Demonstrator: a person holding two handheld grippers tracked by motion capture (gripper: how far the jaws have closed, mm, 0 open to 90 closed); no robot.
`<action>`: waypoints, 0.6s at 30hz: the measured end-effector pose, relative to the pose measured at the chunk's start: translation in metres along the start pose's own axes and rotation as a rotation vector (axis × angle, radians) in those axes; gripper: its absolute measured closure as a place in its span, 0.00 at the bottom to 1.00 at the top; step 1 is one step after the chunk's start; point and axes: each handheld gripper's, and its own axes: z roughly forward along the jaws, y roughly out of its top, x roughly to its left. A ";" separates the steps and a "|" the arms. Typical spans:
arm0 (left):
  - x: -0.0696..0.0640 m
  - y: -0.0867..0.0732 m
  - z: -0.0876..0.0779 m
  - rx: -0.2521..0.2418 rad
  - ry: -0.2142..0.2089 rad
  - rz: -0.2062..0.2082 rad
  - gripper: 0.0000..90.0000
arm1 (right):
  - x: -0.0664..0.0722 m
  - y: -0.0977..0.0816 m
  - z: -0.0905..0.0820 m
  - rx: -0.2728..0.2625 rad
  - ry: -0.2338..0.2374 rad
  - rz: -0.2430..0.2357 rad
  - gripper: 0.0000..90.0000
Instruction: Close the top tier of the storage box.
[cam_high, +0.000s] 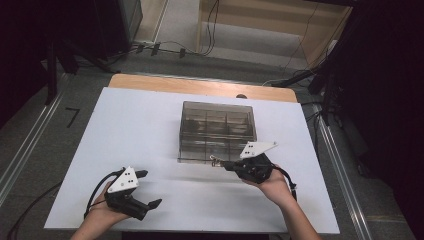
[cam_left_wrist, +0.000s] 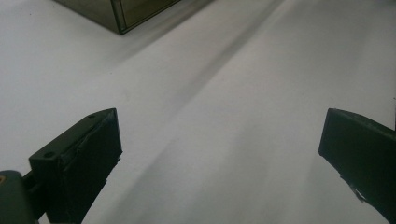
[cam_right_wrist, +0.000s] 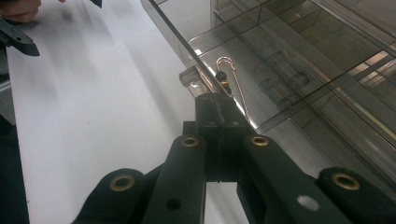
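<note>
A smoky clear plastic box (cam_high: 217, 131) with several compartments stands at the middle of the white table top (cam_high: 125, 130). My right gripper (cam_high: 225, 163) sits at the box's front edge, shut on a thin gold wire hook with small dark beads (cam_right_wrist: 232, 77). The hook sticks out past the closed tips (cam_right_wrist: 217, 100), close beside the box's lid edge and its clear latch (cam_right_wrist: 191, 79). My left gripper (cam_high: 149, 188) rests near the table's front left, open, with only bare white surface between its jaws (cam_left_wrist: 219, 144). A corner of the box (cam_left_wrist: 121, 14) shows far off in the left gripper view.
The box's compartments (cam_right_wrist: 299, 51) look empty through the tinted plastic. A wooden edge (cam_high: 200, 86) runs behind the white top. Cables (cam_high: 160, 49) lie on the floor beyond. White surface lies open left of the box and between the two hands.
</note>
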 end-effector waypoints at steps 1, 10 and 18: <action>0.000 0.000 0.000 0.000 0.000 0.000 0.00 | 0.000 0.000 0.000 -0.001 -0.001 0.000 0.97; 0.000 0.000 0.000 -0.001 0.001 -0.002 0.00 | -0.002 0.001 0.001 -0.007 -0.007 0.000 0.97; 0.001 0.000 -0.001 -0.006 0.001 -0.006 0.00 | -0.003 0.002 0.002 -0.009 -0.016 0.010 0.97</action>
